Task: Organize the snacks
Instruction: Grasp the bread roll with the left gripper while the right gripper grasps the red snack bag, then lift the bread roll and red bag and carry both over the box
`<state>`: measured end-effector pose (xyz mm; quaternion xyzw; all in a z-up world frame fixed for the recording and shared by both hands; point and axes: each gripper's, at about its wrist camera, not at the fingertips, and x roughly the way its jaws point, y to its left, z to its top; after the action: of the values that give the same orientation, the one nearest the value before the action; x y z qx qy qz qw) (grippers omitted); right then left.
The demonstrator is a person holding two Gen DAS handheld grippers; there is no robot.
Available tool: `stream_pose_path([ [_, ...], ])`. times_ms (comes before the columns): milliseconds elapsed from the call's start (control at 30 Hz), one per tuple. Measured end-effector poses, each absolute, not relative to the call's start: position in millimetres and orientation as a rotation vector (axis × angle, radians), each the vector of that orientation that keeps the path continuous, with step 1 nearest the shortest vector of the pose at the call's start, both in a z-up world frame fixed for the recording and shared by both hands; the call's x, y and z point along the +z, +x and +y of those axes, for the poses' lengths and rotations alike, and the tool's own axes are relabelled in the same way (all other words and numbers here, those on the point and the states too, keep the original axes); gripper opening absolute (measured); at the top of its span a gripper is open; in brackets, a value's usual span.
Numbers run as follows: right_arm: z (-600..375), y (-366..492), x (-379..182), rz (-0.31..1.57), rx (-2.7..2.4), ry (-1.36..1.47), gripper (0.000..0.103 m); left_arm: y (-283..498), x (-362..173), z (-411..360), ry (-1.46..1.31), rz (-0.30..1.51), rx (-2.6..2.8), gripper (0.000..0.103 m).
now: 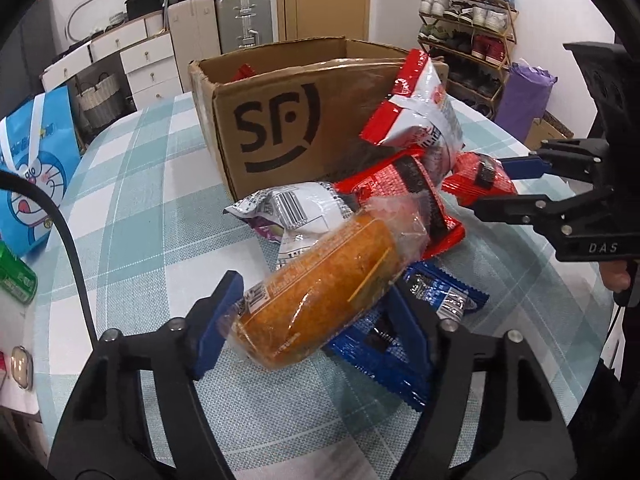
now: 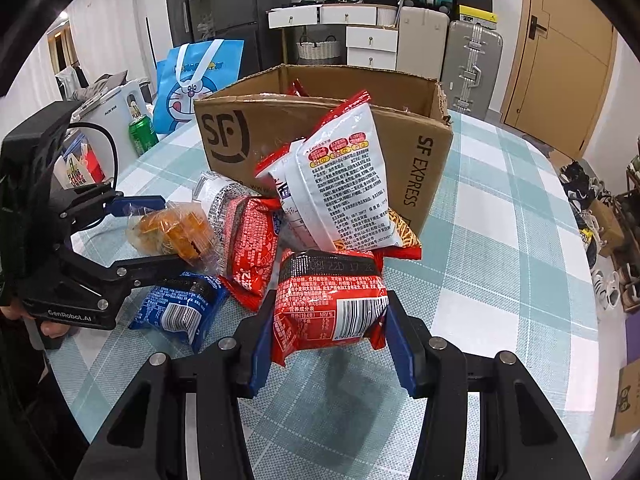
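The orange cake roll [image 1: 320,284] is pinched across its near end by the left gripper [image 1: 316,320], jaws half shut, long axis aimed at the cardboard box [image 1: 280,120] mid-desk; a red packet [image 2: 332,304] is clamped in the right gripper [image 2: 328,344], equally near.

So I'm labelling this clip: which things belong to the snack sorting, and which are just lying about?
Job:
cardboard box
orange cake pack between left gripper pads
red packet gripped by right gripper
blue packet
white-and-red bag

Lying about:
green can
blue cartoon bag
suitcases
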<state>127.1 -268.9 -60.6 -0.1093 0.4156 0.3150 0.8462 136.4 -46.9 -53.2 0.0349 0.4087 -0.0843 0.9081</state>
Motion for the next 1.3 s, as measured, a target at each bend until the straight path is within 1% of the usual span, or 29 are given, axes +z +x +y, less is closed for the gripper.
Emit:
stream_pose_path([
  [133, -270.0, 127.3, -60.1, 0.872, 0.662, -0.229, 0.05, 131.8, -48.9, -50.1, 0.075, 0.839, -0.192, 0.062],
  [433, -277.6, 126.5, -50.8, 0.834, 0.646, -0.195, 0.05, 121.6, -33.8, -41.2, 0.041, 0.807, -0.196, 0.05],
  [667, -282.3, 122.7, -38.3, 0.785, 0.646, -0.17, 0.05, 120.9, -29.3, -34.9, 0.01, 0.798, -0.202, 0.045],
  [733, -282.7, 122.7, -36.5, 0.781, 0.646, -0.164, 0.05, 121.0, -28.0, -34.1, 0.003, 0.797, -0.208, 0.041],
  [833, -282.4, 122.1, -34.5, 0.772, 0.647, -0.158, 0.05, 119.3, -26.3, -34.1, -0.005, 0.795, -0.216, 0.039],
  [967, -282.5, 121.5, -32.9, 0.767, 0.653, -0.158, 0.05, 118.0, -28.1, -37.4, 0.003, 0.809, -0.236, 0.038],
  [1133, -280.9, 120.5, -33.7, 0.77, 0.655, -0.161, 0.05, 121.4, -36.3, -47.1, 0.018, 0.836, -0.263, 0.041],
  [1300, -279.1, 119.2, -35.1, 0.772, 0.659, -0.166, 0.05, 124.3, -45.7, -53.0, 0.015, 0.846, -0.252, 0.052],
])
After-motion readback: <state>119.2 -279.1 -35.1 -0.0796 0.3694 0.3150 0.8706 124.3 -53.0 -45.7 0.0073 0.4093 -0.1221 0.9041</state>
